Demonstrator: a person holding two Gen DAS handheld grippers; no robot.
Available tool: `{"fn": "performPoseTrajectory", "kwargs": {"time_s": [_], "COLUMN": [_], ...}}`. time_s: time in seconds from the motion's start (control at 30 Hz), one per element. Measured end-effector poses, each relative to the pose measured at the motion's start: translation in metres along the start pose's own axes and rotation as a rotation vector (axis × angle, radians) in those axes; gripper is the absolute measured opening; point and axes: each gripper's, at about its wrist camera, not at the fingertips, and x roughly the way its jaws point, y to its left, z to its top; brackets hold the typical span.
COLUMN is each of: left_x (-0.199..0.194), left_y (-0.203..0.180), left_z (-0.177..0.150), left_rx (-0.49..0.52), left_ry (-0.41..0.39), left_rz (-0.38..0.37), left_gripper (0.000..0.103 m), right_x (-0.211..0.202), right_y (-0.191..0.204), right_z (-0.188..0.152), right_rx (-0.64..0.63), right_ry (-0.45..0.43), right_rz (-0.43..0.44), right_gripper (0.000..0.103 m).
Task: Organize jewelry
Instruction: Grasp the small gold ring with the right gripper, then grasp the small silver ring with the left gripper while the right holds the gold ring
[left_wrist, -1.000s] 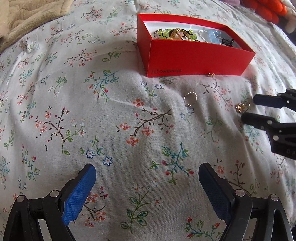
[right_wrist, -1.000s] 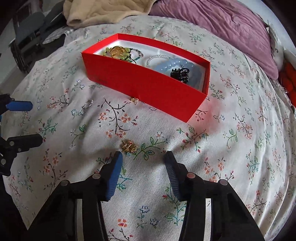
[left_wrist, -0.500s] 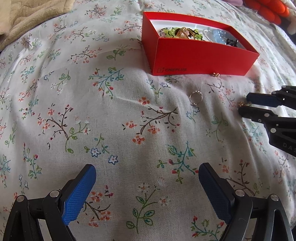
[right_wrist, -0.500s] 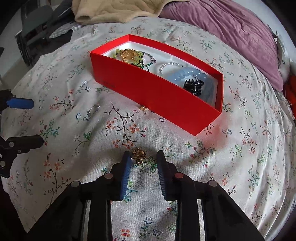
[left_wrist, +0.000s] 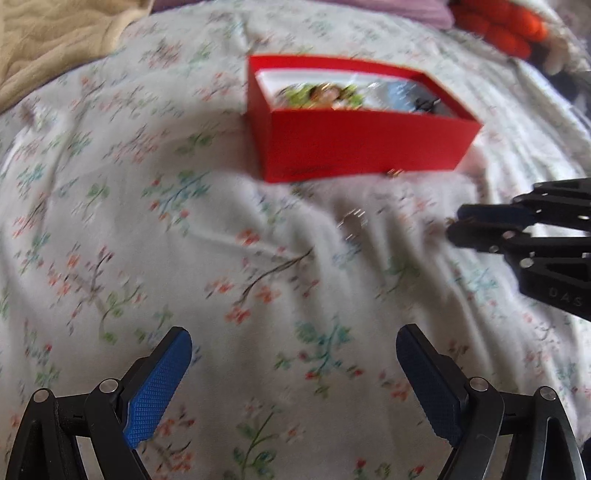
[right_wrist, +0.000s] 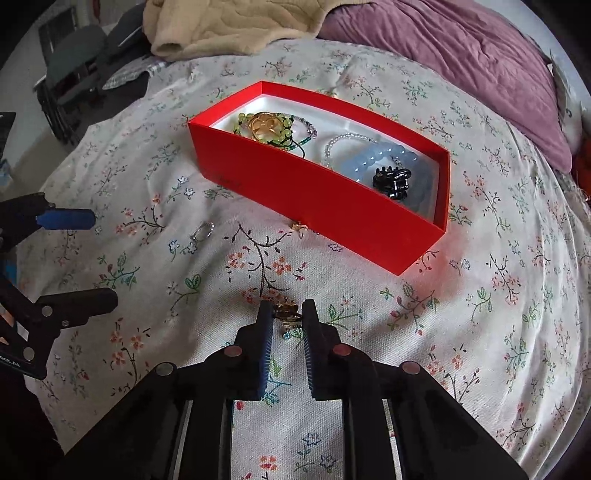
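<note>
A red box (right_wrist: 325, 199) sits on white bedding (right_wrist: 480, 295) patterned with pink and green floral sprigs.

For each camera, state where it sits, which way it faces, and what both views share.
Left wrist: on the open left gripper, low over the bed, facing the red box; the right gripper enters at right.
Right wrist: on the right gripper, closed on a gold piece, facing the box's corner; left gripper at left.
Shared: box, silver ring, floral sheet.

The bed (right_wrist: 480, 295), covered by a floral sheet, carries a red box (right_wrist: 332, 195), a silver ring (right_wrist: 202, 232), a small gold piece (right_wrist: 298, 226), a beige blanket (right_wrist: 229, 26) and a purple blanket (right_wrist: 461, 55) at its far edge.
</note>
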Motion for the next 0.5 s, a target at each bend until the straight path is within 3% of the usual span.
{"fn": "performPoseTrajectory", "kwargs": {"time_s": [0.13, 0.23, 0.5], "left_x": [0.006, 0.016, 0.032], "left_y": [-0.013, -0.020, -0.015], "left_z": [0.004, 0.007, 0.020], "left_rx": [0.089, 0.126, 0.105], "left_ry": [-0.082, -0.086, -0.093], "left_rz": [-0.074, -0.101, -0.104], "left_gripper": [0.087, 0.077, 0.049], "right_x": [-0.005, -0.009, -0.012], "right_y": [-0.007, -0.009, -0.010], "right_z": [0.000, -0.001, -0.002], "right_rx": [0.025, 0.032, 0.037], "right_ry": [-0.011, -0.018, -0.019], "right_rz": [-0.001, 0.003, 0.026], "right_gripper": [0.017, 0.017, 0.017]}}
